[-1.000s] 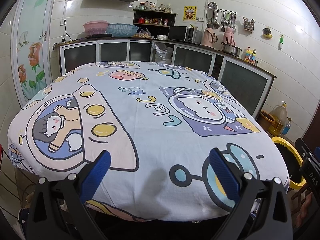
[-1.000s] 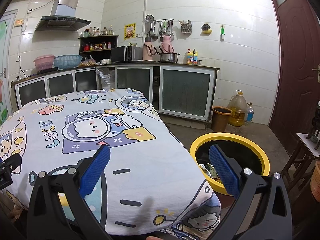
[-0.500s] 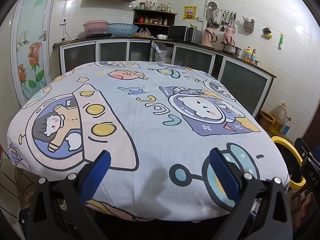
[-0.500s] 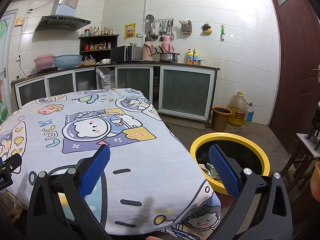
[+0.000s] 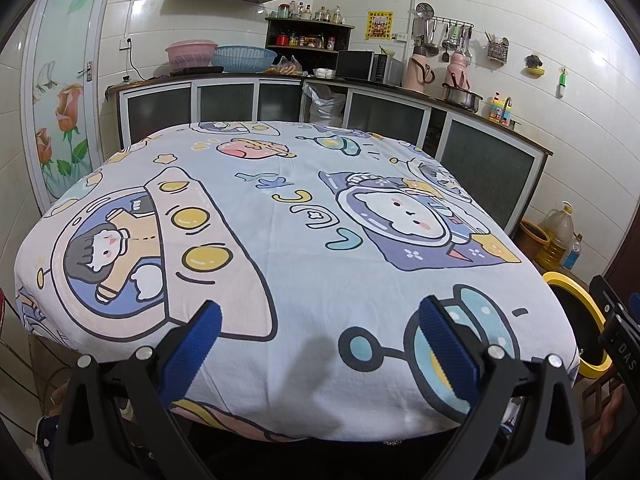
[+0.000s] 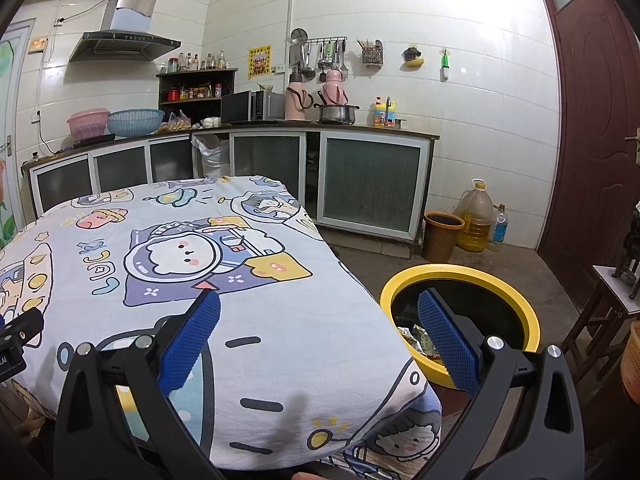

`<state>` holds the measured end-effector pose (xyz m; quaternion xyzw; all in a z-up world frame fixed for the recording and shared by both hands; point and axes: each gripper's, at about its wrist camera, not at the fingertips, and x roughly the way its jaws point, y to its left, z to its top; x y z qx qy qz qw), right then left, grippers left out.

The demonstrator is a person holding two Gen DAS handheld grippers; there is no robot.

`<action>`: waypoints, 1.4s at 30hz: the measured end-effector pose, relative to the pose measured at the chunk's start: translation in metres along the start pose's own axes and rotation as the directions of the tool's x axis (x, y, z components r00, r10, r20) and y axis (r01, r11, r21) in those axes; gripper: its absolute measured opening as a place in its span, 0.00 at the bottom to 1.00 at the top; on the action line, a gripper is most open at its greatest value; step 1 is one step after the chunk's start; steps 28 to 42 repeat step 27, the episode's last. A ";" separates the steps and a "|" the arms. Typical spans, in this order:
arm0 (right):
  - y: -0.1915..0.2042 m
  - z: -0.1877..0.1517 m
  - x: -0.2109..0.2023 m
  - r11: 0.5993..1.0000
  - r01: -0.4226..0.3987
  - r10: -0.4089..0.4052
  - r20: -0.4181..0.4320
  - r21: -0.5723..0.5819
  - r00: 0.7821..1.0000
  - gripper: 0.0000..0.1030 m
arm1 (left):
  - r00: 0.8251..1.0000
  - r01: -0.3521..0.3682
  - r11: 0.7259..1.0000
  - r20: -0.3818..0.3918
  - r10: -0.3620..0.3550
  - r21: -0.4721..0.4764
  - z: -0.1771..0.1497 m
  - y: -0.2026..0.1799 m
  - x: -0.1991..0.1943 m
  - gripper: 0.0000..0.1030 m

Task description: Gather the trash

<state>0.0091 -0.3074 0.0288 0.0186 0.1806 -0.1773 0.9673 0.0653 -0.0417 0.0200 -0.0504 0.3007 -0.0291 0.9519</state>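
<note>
Left gripper (image 5: 318,330): jaws spread wide, nothing between the blue pads (image 5: 192,348). It hangs at the near edge of the surface (image 5: 304,240), which carries a cartoon-print cloth and no loose item that I can make out.

Right gripper (image 6: 318,330): jaws likewise wide and empty. It hangs over the near right corner of the same surface; its right pad sits in line with the yellow-rimmed bin (image 6: 460,276) on the floor just beside that corner.

Trash (image 6: 418,336): crumpled wrappers lie inside the bin, low against its near wall. That is the only trash visible in either view. In the left view only a slice of the bin rim shows at the right.

Change over the last second: essentially none. Both grippers sit at the same framing as in the earlier pictures, jaws at the same spread, cloth and bin unmoved.

Reading: with the surface bare, the trash in the bin and both grippers idle and empty, the collecting looks finished, or paused at rest. Nothing left to reach for within these views. The floor behind the surface is hidden, so stray pieces there cannot be ruled out.
</note>
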 end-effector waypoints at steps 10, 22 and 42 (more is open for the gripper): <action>0.000 0.000 0.000 1.000 0.000 0.000 -0.001 -0.001 1.000 0.92 | 1.000 -0.013 1.000 0.008 0.013 0.002 -0.002 0.000 -0.001 0.92; 0.000 0.001 0.000 1.000 -0.001 0.001 0.001 -0.005 1.000 0.92 | 1.000 -0.008 1.000 -0.003 0.008 -0.006 -0.001 0.002 0.001 0.92; 0.000 0.001 0.000 1.000 -0.001 0.001 0.000 -0.004 1.000 0.92 | 1.000 -0.006 1.000 -0.005 0.006 -0.004 0.002 0.003 0.002 0.92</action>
